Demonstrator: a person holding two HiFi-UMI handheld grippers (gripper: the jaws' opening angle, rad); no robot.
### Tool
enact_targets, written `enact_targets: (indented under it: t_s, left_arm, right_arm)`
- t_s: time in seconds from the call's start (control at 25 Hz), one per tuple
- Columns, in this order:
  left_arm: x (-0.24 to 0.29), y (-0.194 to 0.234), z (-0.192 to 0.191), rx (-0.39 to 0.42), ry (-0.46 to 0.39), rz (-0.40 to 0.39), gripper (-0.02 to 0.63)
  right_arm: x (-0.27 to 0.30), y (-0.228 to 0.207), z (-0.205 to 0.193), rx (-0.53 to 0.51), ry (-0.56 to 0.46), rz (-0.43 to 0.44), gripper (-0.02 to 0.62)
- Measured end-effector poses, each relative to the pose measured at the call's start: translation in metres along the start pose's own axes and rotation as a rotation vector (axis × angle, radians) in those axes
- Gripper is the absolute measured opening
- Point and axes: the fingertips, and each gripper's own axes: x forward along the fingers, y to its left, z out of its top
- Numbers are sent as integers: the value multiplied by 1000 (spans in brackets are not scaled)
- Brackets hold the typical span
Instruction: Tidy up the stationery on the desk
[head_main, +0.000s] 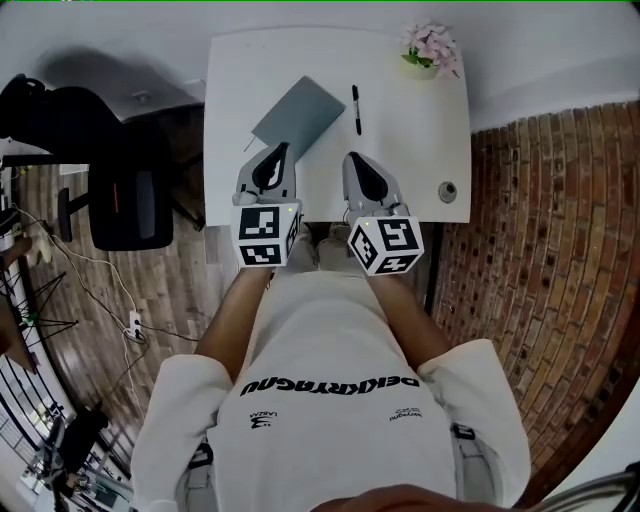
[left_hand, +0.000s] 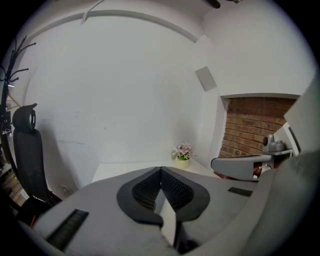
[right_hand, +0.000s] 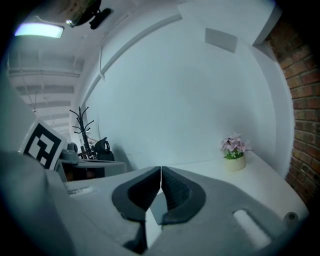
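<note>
On the white desk (head_main: 430, 140) a grey notebook (head_main: 298, 116) lies at an angle near the left side, and a black pen (head_main: 356, 108) lies to its right. My left gripper (head_main: 281, 151) hovers over the desk's near edge, its tip just at the notebook's near corner, jaws shut and empty (left_hand: 160, 171). My right gripper (head_main: 352, 160) sits beside it, below the pen, also shut with nothing between its jaws (right_hand: 160, 170).
A small pot of pink flowers (head_main: 431, 50) stands at the desk's far right corner. A round grey cable port (head_main: 447, 190) sits near the right front edge. A black office chair (head_main: 120, 180) stands left of the desk; a brick floor lies to the right.
</note>
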Motion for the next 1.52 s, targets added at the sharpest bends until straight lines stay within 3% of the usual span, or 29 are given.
enact_targets:
  t_s: [0.68,0.84,1.52]
  left_arm:
    - [102,73,-79,41,230,45,2]
    - [119,85,-98,40,279,20,49]
    - [182,128,-158,119,436,-23,77]
  right_arm:
    - [96,-33,-75,58,148,-8,23]
    - [110,-34,-95,78,185,-24,42]
    - [155,-63,-189,228,364,-121,86]
